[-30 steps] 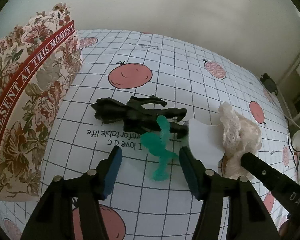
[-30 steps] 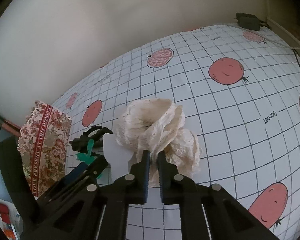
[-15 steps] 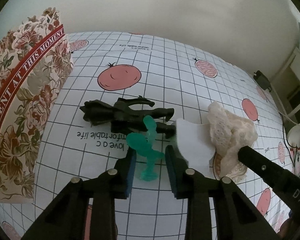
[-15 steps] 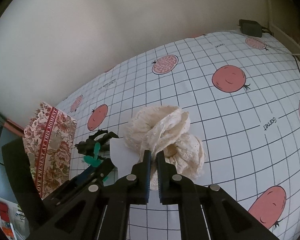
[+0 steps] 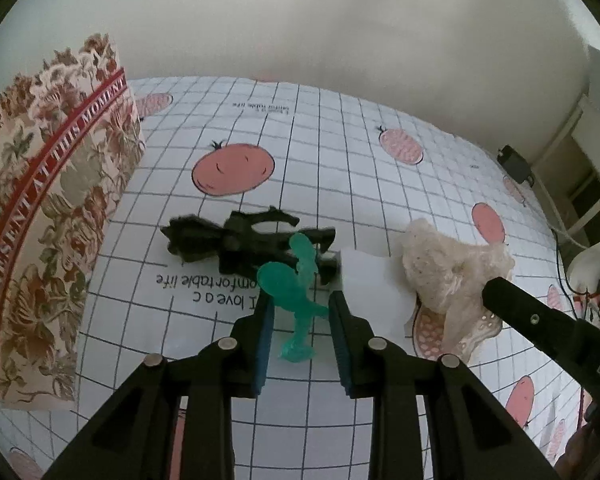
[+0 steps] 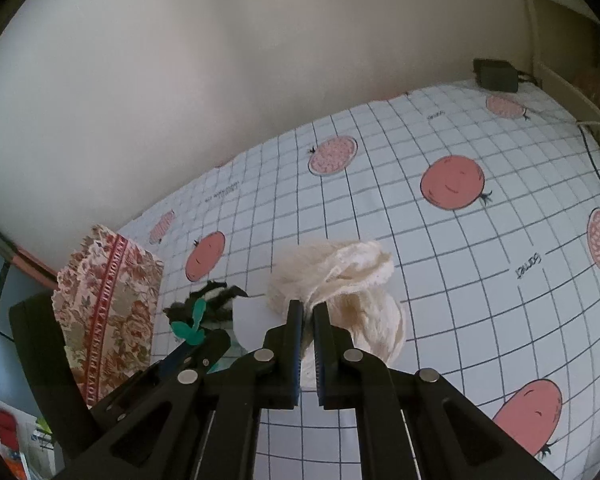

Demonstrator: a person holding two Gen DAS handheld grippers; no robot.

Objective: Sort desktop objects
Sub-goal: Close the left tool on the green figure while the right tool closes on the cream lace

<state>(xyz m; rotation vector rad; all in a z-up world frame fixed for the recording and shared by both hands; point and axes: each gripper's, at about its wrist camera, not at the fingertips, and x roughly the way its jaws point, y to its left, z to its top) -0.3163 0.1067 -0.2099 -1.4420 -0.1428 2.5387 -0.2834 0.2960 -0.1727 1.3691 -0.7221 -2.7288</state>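
Note:
My left gripper (image 5: 302, 300) is shut on a green plastic toy (image 5: 296, 280) and holds it above the tablecloth, over a black hair clip (image 5: 240, 240). The toy also shows in the right wrist view (image 6: 190, 326). A white card (image 5: 374, 284) lies right of the clip. My right gripper (image 6: 307, 308) is shut on a cream lace scrunchie (image 6: 340, 276), lifted off the cloth; the scrunchie shows in the left wrist view (image 5: 444, 268) too.
A floral gift bag (image 5: 40, 216) stands at the left, also in the right wrist view (image 6: 108, 304). A black power adapter (image 6: 496, 74) and white cables (image 5: 560, 224) lie at the far right edge. The grid tablecloth (image 6: 460, 260) with tomato prints covers the table.
My left gripper closed on the green toy and raised it. My right gripper lifted the scrunchie up and back, so it hangs stretched from the jaws.

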